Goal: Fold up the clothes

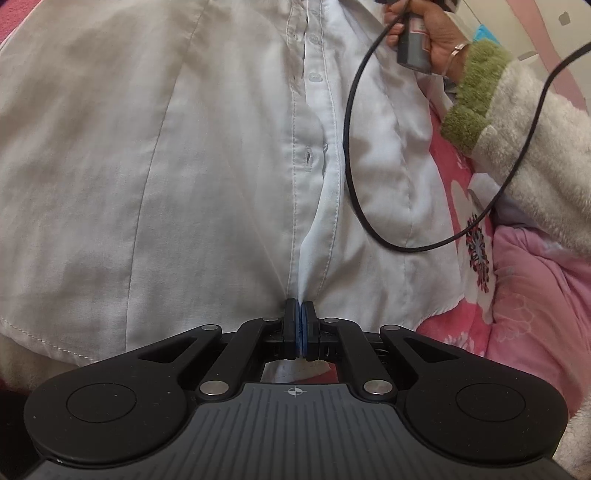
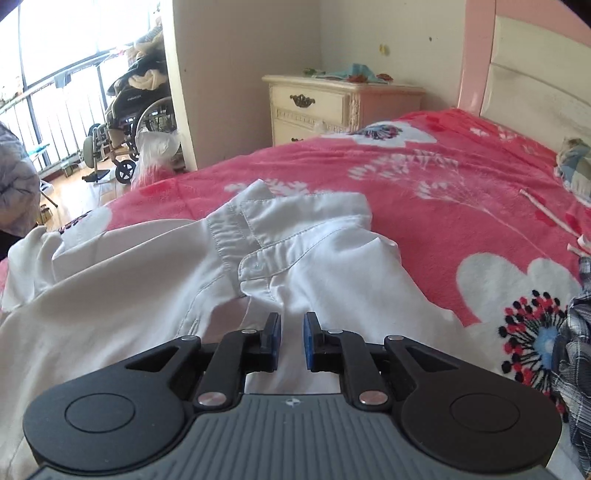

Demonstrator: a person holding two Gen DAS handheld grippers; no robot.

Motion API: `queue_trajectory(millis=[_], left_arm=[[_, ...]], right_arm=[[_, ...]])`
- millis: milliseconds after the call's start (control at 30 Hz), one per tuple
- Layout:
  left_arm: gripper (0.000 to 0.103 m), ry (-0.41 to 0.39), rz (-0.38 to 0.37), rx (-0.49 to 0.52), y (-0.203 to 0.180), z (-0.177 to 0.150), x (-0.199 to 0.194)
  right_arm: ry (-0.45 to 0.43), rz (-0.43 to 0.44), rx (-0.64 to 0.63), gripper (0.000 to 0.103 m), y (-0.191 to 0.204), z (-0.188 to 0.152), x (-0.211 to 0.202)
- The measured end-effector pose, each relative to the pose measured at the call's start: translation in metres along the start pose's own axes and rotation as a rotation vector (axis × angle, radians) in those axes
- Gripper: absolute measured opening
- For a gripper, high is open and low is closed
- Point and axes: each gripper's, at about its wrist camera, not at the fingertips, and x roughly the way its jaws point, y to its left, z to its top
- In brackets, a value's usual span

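**White shirt flat on pink bedspread; left tool pinching hem, right tool parted**

Left wrist view: left gripper (image 1: 299,308) at lower centre, blue pads pressed together on the bottom edge of the white shirt (image 1: 184,166), at the button placket (image 1: 314,77); shirt fills frame centre and left; person's hand (image 1: 432,33) at upper right grips a grey handle; its red label is too blurred to read; black cable (image 1: 354,155) loops over the cloth.

Right wrist view: right gripper (image 2: 291,325) at lower centre, jaws narrowly parted, nothing between the pads; shirt collar (image 2: 280,221) just above it; floral bedspread (image 2: 424,177) at right; bedside cabinet (image 2: 332,103) at upper centre; wheelchair (image 2: 140,122) at upper left; no legible writing.
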Motion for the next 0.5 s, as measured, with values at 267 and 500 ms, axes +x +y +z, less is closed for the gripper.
queue_trajectory(millis=[267, 500], left_arm=[[0.003, 0.003, -0.005, -0.002, 0.001, 0.0, 0.0], [0.003, 0.036, -0.027, -0.066, 0.005, 0.006, 0.001]], right_arm=[[0.027, -0.016, -0.01, 0.011, 0.002, 0.016, 0.045], [-0.026, 0.057, 0.032, 0.012, -0.031, 0.037, -0.055]])
